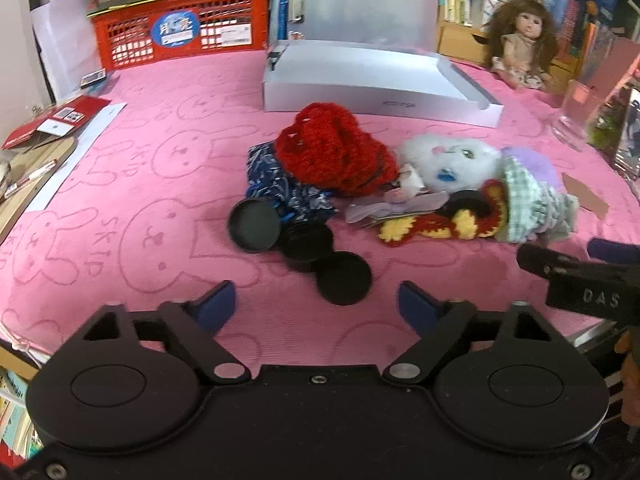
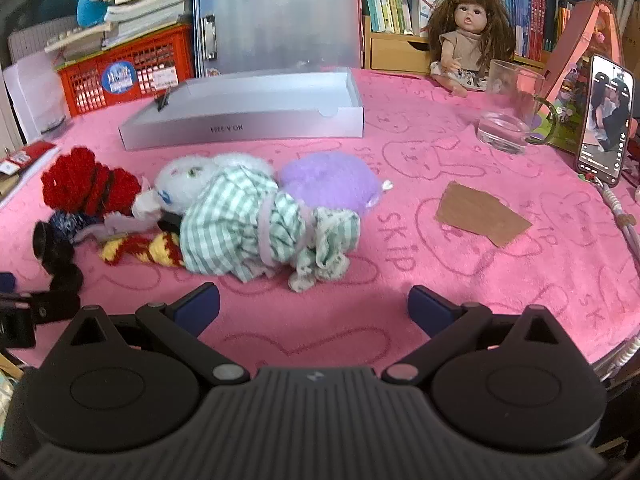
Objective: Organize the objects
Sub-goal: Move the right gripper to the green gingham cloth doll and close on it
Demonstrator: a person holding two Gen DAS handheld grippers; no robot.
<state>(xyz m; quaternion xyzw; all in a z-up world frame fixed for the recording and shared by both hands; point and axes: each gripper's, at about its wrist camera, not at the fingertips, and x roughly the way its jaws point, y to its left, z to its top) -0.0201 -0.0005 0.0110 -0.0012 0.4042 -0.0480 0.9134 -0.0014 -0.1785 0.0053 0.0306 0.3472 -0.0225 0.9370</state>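
Both claws hover empty: left claw (image 1: 316,304) parted, right claw (image 2: 314,306) wide. Nothing's sorted yet, I'd say. The heap of soft toys and knitted pieces (image 2: 240,216) lies just before the open grey cardboard box (image 2: 248,120), black round lids (image 1: 296,246) beside it. A lid looks nearest the left claw.

A heap of small things lies on the pink cloth ahead of the left gripper (image 1: 316,304). Nearest its blue fingertips are 3 round black plastic lids (image 1: 342,278), overlapping in a row. Just beyond them sits a red crocheted piece (image 1: 332,158) atop a blue patterned cloth (image 1: 276,188). To the right lie a white fluffy plush toy (image 1: 448,158), a red-and-yellow striped knit strip (image 1: 436,226) and a green checked fabric garment (image 2: 244,224), with a purple fuzzy plush (image 2: 328,178) behind it. A shallow open silver cardboard box (image 2: 244,130) lies farther back.
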